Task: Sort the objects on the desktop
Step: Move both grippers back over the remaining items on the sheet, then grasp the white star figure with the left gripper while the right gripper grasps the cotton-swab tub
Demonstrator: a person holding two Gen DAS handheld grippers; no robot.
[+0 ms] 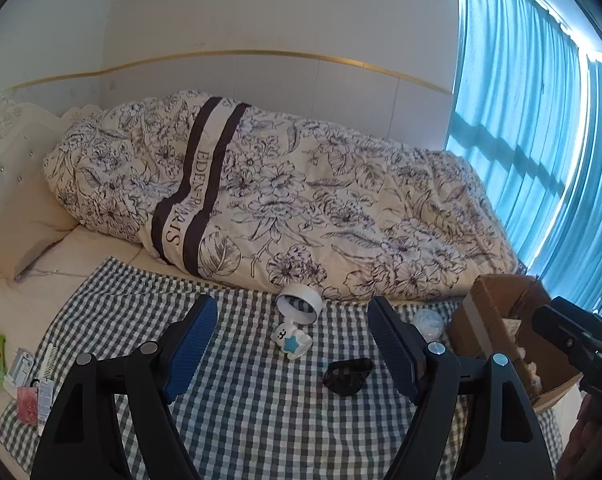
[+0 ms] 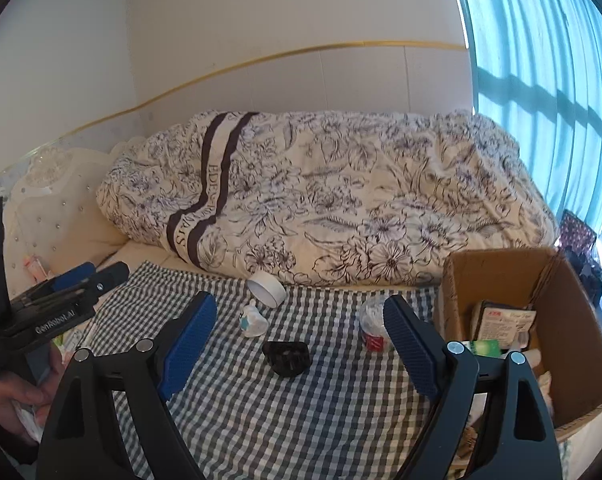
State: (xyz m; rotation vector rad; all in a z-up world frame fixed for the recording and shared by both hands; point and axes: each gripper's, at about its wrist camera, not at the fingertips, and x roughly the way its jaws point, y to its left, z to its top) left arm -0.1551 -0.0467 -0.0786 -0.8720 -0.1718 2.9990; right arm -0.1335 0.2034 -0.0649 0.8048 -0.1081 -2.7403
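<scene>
Grippers: two; left gripper (image 1: pixel 291 344) and right gripper (image 2: pixel 299 332), both with jaws wide and empty, above the checked cloth (image 1: pixel 237 412).
Loose on cloth: four; one white tape roll (image 1: pixel 300 299), one white star toy (image 1: pixel 294 342), one black object (image 1: pixel 347 375), one clear cup (image 2: pixel 372 320).
Cardboard box (image 2: pixel 573 320): one, at the cloth's right edge.
Right view only: the box's packets.
Left view only: comb (image 1: pixel 50 355) and small packets, cloth's left edge.
Unclear: the black object's identity.

A dark green-and-white checked cloth (image 1: pixel 261 420) covers the near bed. Far behind, a cream quilt (image 1: pixel 341 208) bears dark floral line drawings and two brown stripes. Right, turquoise curtains (image 1: pixel 541 120) hang beside a brown cardboard box (image 2: pixel 573 320).
</scene>
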